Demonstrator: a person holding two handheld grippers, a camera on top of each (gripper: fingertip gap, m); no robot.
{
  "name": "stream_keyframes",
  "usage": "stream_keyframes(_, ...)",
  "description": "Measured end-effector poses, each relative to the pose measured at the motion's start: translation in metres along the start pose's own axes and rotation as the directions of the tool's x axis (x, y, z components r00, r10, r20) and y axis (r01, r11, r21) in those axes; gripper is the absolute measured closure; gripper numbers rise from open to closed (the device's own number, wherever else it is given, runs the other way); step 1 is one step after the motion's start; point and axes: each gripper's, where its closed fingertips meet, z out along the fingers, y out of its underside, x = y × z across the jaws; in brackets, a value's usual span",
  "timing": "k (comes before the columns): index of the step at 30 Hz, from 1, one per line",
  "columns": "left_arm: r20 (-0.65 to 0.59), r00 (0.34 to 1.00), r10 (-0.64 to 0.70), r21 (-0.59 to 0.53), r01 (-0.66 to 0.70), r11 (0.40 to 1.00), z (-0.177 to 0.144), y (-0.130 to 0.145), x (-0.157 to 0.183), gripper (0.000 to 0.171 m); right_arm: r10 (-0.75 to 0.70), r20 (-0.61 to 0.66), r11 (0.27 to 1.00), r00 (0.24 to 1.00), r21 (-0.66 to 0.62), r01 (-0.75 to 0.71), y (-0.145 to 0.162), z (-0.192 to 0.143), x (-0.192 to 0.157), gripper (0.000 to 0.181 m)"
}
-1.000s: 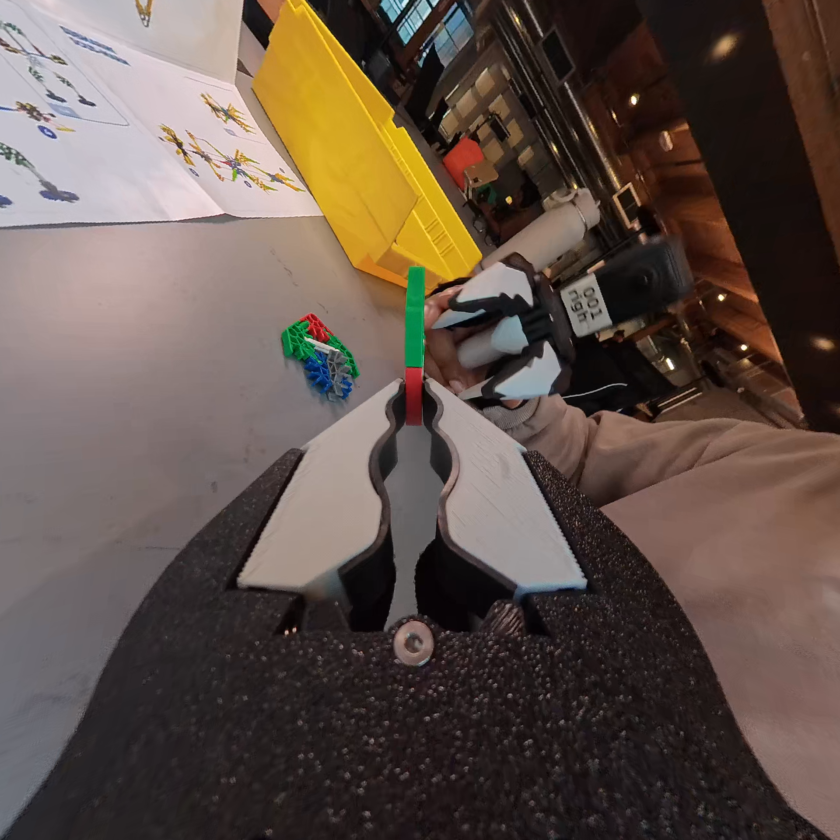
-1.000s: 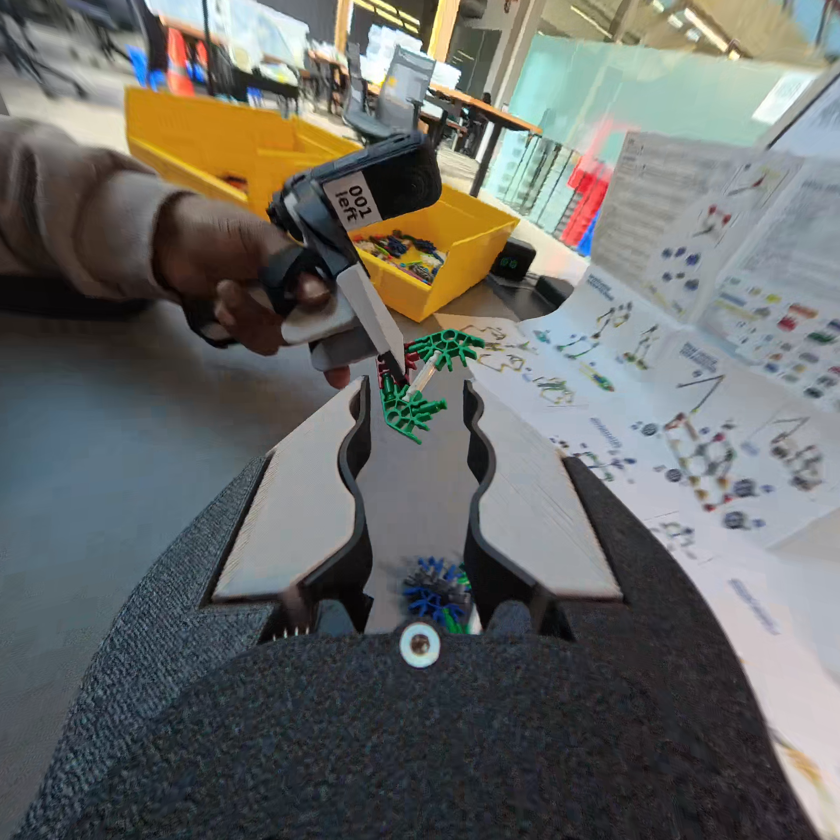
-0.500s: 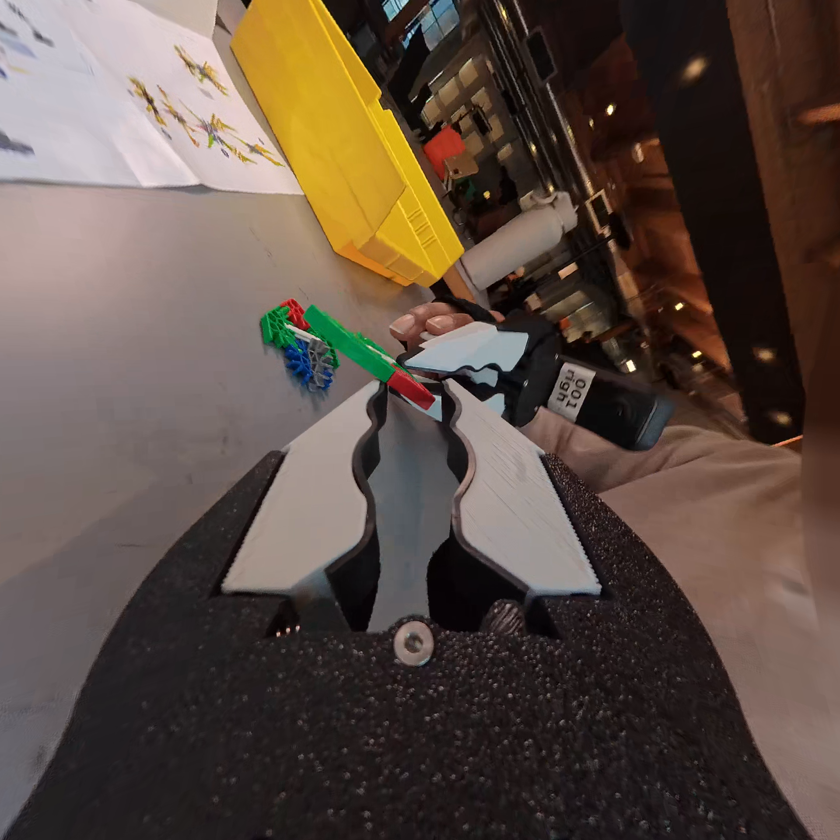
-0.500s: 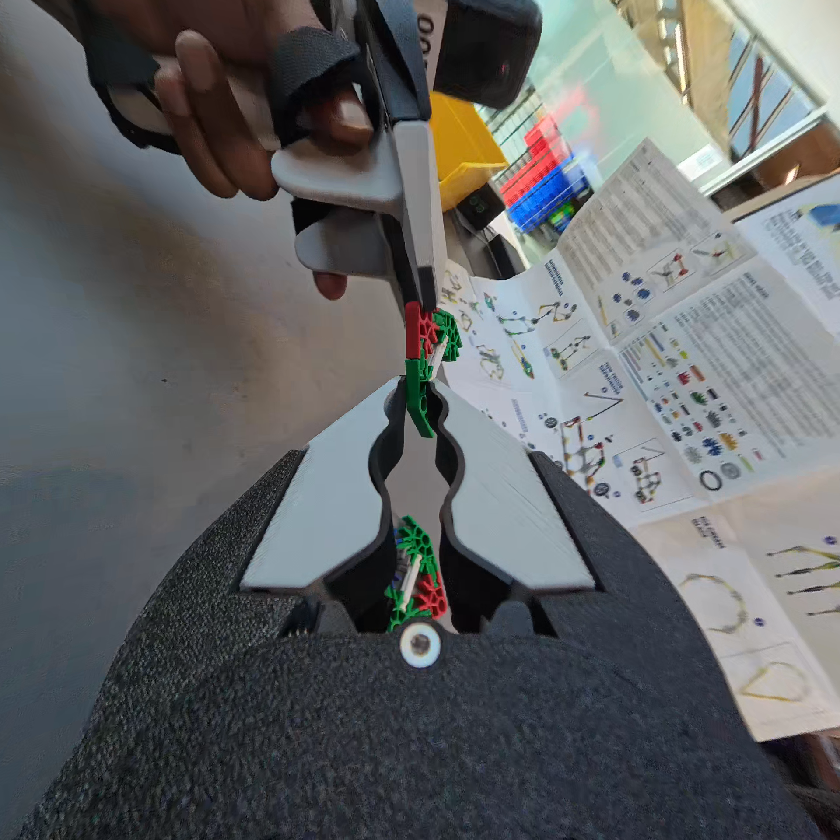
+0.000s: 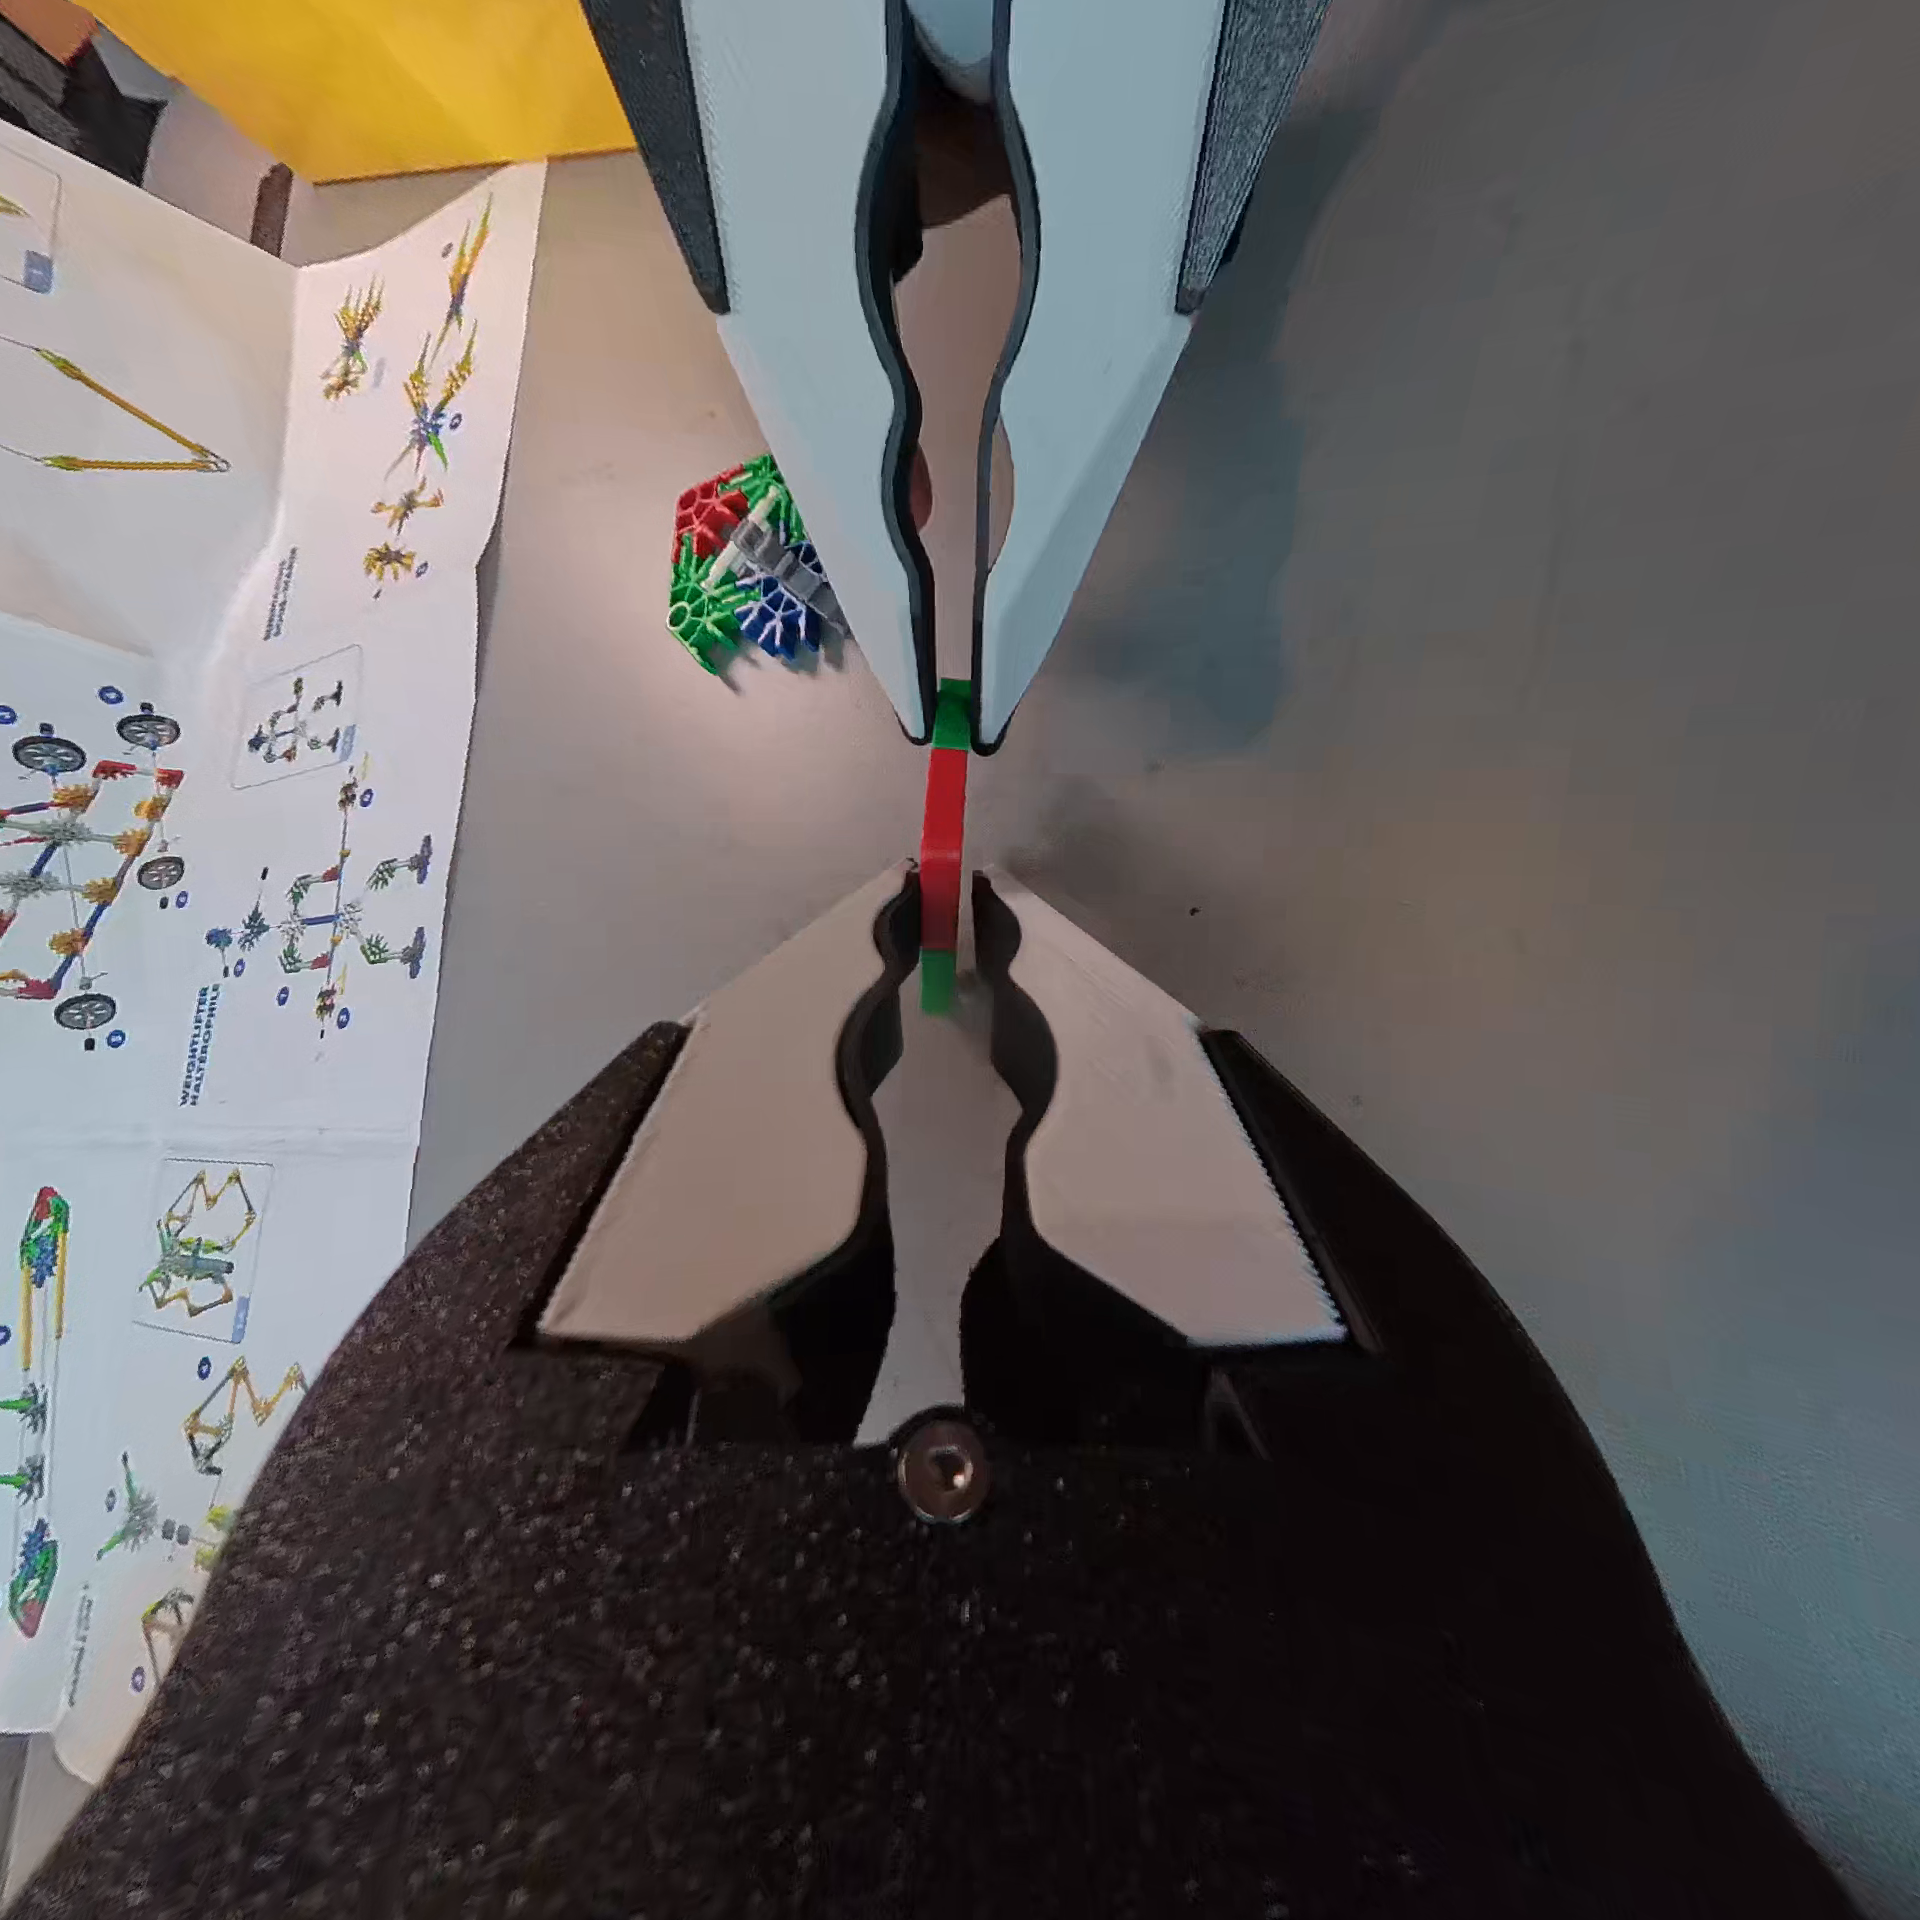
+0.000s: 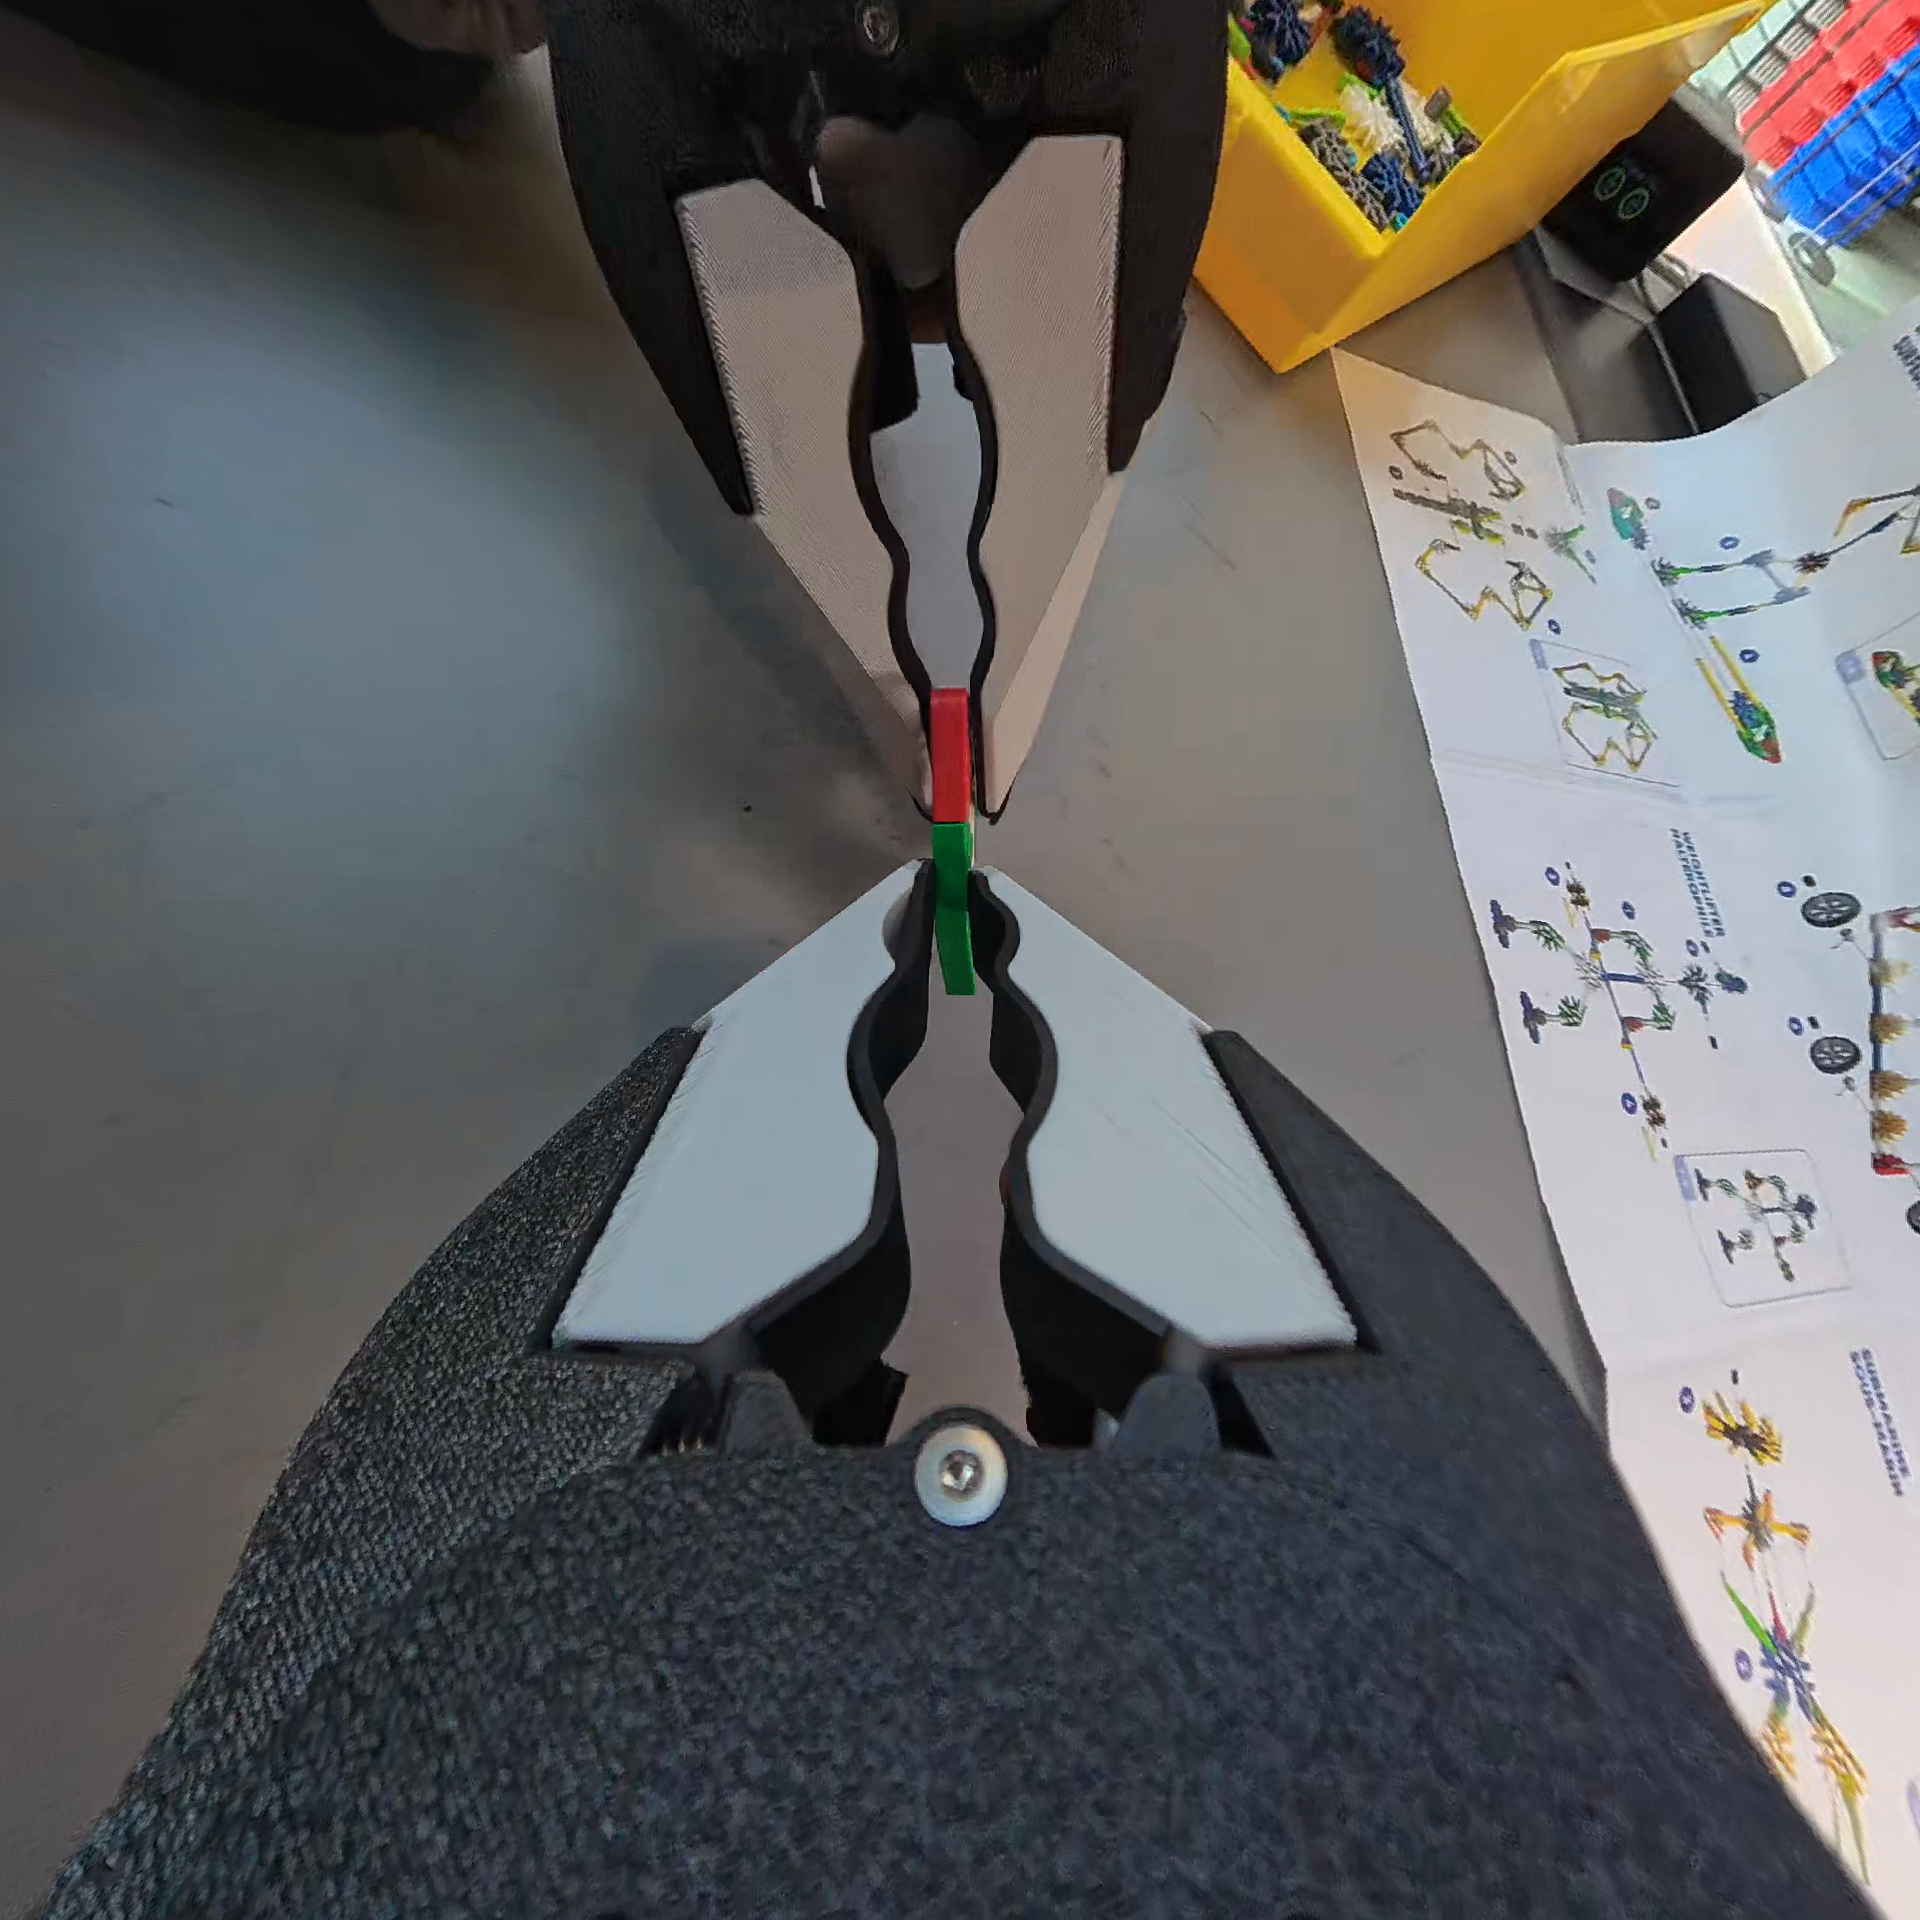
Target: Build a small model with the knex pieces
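A flat red and green connector piece (image 5: pixel 945 810) is seen edge-on, held between both grippers above the grey table (image 5: pixel 1507 727). My left gripper (image 5: pixel 943 878) is shut on its red part, with a green bit inside the jaws. My right gripper (image 5: pixel 951 732) comes in from the top, tip to tip, shut on the green end. In the right wrist view, my right gripper (image 6: pixel 951 878) is shut on the green part (image 6: pixel 953 935), and the left gripper (image 6: pixel 951 805) grips the red part (image 6: pixel 949 748).
A small cluster of red, green, blue and grey connectors (image 5: pixel 748 566) lies on the table just left of the right gripper. A white instruction sheet (image 5: pixel 208 727) (image 6: pixel 1714 935) lies beside it. A yellow bin (image 6: pixel 1351 208) of parts and a black device (image 6: pixel 1631 197) stand behind. Less than 4 cm separates the two grippers' tips.
My right gripper has shut on the green end of the piece. Both grippers have tilted down toward the table and now face each other tip to tip.
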Motion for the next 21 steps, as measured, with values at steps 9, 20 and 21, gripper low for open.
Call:
stream_keyframes(9, -0.097, 0.995, -0.037, 0.094, 0.046, 0.994, 0.002, -0.003, 0.008, 0.167, -0.165, -0.016, 0.985, 0.986, -0.061, 0.164, 0.013, 0.010, -0.008, 0.169)
stream_keyframes(20, -0.077, 0.995, 0.063, 0.090, -0.056, 0.994, -0.001, -0.002, 0.012, 0.167, -0.252, -0.050, 0.968, 0.966, -0.035, 0.250, 0.005, 0.010, -0.010, 0.175)
stream_keyframes(21, -0.076, 0.994, 0.084, 0.088, -0.077, 0.993, -0.001, -0.002, 0.013, 0.167, -0.260, -0.037, 0.965, 0.965, -0.032, 0.259, 0.004, 0.010, -0.012, 0.174)
